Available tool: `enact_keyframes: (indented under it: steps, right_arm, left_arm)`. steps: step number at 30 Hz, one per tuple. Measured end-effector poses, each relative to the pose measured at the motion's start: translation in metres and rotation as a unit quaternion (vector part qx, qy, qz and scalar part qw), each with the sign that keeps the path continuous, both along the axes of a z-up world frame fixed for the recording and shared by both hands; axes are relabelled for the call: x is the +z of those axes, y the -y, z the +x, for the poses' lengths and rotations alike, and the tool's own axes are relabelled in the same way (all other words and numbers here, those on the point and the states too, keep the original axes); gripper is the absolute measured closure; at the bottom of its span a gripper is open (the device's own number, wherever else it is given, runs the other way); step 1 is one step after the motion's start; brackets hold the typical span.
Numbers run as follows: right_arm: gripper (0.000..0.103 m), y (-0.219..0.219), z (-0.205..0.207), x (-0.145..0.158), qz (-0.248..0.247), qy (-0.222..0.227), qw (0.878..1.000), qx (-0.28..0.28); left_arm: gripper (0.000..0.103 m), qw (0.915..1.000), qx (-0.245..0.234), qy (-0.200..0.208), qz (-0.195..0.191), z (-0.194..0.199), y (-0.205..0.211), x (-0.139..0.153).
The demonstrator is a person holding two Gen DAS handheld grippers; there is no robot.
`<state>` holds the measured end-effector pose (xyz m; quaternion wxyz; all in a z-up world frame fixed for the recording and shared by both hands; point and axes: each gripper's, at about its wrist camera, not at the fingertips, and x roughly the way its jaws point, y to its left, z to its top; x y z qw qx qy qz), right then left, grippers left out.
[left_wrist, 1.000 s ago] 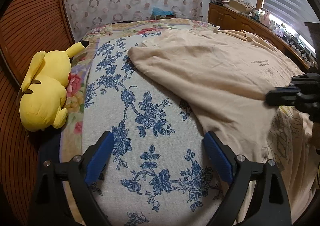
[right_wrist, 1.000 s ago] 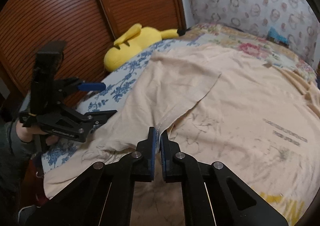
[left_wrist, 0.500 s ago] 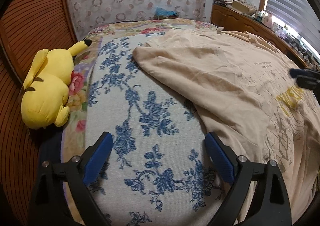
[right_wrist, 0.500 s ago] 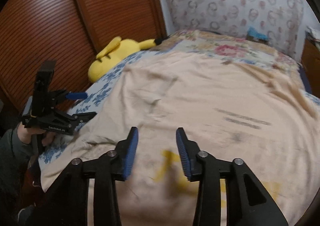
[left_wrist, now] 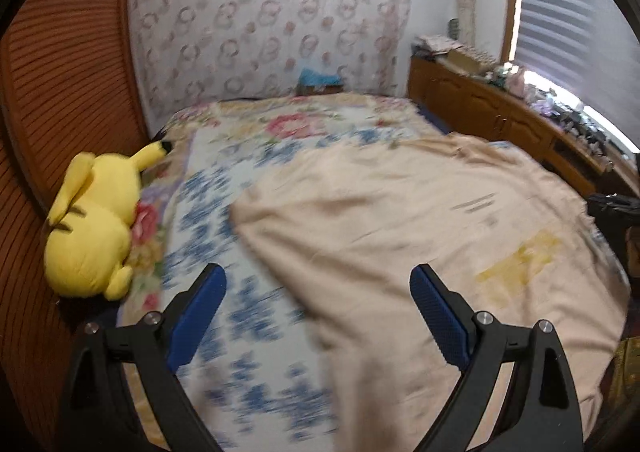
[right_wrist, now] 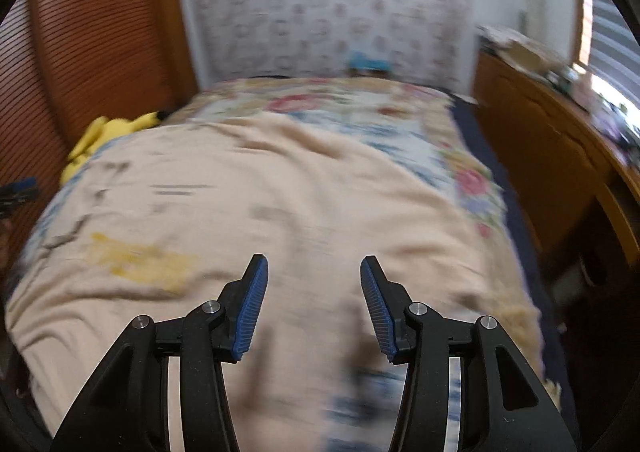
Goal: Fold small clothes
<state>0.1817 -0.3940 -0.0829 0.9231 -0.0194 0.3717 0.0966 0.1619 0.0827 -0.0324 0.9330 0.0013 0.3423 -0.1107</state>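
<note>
the beige t-shirt (left_wrist: 400, 220) lies spread across the floral bedspread (left_wrist: 224, 212), covering most of the bed's right and middle — its yellow print (left_wrist: 520, 264) faces up. a yellow plush toy (left_wrist: 92, 228) sits at the bed's left edge, well apart from the cloth. the left gripper (left_wrist: 318, 312) hovers with its jaws spread wide and nothing between them, over the shirt's left border. the right gripper (right_wrist: 314, 308) is parted too, more narrowly, and empty above the fabric. both views are blurred, so fine creases are hard to read. the shirt looks thin, light and limp — it will likely sag and bunch when lifted, so pinching a hem or shoulder edge, one corner per gripper, seems the safest hold.
</note>
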Motion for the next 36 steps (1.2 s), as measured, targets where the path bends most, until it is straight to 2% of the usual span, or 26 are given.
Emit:
enact_keyframes:
  steps: [4, 8, 16, 22, 24, 26, 29, 34, 36]
  right_arm:
    - [0.054, 0.055, 0.000, -0.011, 0.019, -0.012, 0.998, -0.052]
    - [0.054, 0.085, 0.005, -0.020, 0.032, -0.024, 0.996, -0.077]
    - [0.054, 0.107, 0.022, -0.034, 0.066, -0.050, 0.994, -0.077]
    - [0.054, 0.112, 0.033, -0.040, 0.091, -0.065, 0.992, -0.066]
    - [0.059, 0.111, 0.034, -0.039, 0.091, -0.064, 0.992, -0.060]
    - [0.071, 0.108, 0.035, -0.040, 0.088, -0.066, 0.993, -0.051]
    - [0.079, 0.101, 0.035, -0.038, 0.066, -0.063, 0.995, -0.042]
    - [0.096, 0.094, 0.032, -0.035, 0.013, -0.052, 0.998, -0.040]
    - [0.098, 0.095, 0.030, -0.031, 0.012, -0.046, 0.998, -0.035]
  left_arm:
    - [0.008, 0.9990, -0.044, 0.008, 0.000, 0.003, 0.049, 0.006]
    - [0.008, 0.9955, -0.094, -0.002, -0.006, 0.009, 0.101, 0.005]
    - [0.008, 0.9877, -0.152, -0.031, 0.016, 0.019, 0.180, -0.011]
    - [0.008, 0.9844, -0.163, -0.057, 0.035, 0.024, 0.202, -0.028]
    - [0.008, 0.9836, -0.161, -0.068, 0.044, 0.026, 0.203, -0.035]
    - [0.008, 0.9827, -0.159, -0.078, 0.052, 0.028, 0.205, -0.042]
    - [0.008, 0.9808, -0.160, -0.091, 0.065, 0.030, 0.209, -0.053]
    - [0.008, 0.9798, -0.167, -0.091, 0.063, 0.028, 0.211, -0.056]
    - [0.007, 0.9800, -0.166, -0.089, 0.064, 0.027, 0.211, -0.056]
